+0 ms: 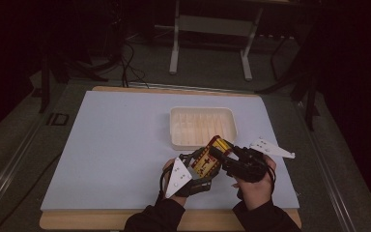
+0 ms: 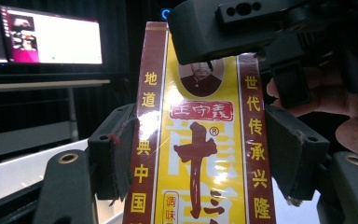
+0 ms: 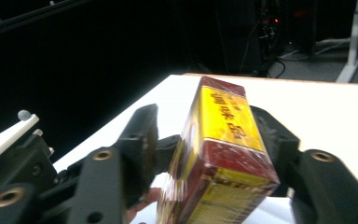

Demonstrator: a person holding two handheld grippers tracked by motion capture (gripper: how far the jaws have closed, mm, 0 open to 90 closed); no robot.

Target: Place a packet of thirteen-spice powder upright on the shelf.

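Note:
A yellow and red box (image 1: pixel 209 157) with printed Chinese characters is held tilted above the table's near edge. My left gripper (image 1: pixel 206 165) is shut on its lower part; in the left gripper view both pads press the box (image 2: pixel 200 140) at its sides. My right gripper (image 1: pixel 221 152) comes in from the right at the box's upper end. In the right gripper view the box (image 3: pixel 223 140) lies between the jaws of that gripper (image 3: pixel 205 126): the right jaw is against it, and a gap shows beside the left jaw. One right jaw (image 2: pixel 223 28) overlaps the box's top in the left gripper view.
A white ribbed tray (image 1: pixel 174 130) stands just behind the grippers, right of the table's middle. The pale blue table top (image 1: pixel 116 145) stretches to the left. A lit monitor (image 2: pixel 51 37) stands off the table. Metal frame legs (image 1: pixel 175 48) stand on the floor beyond.

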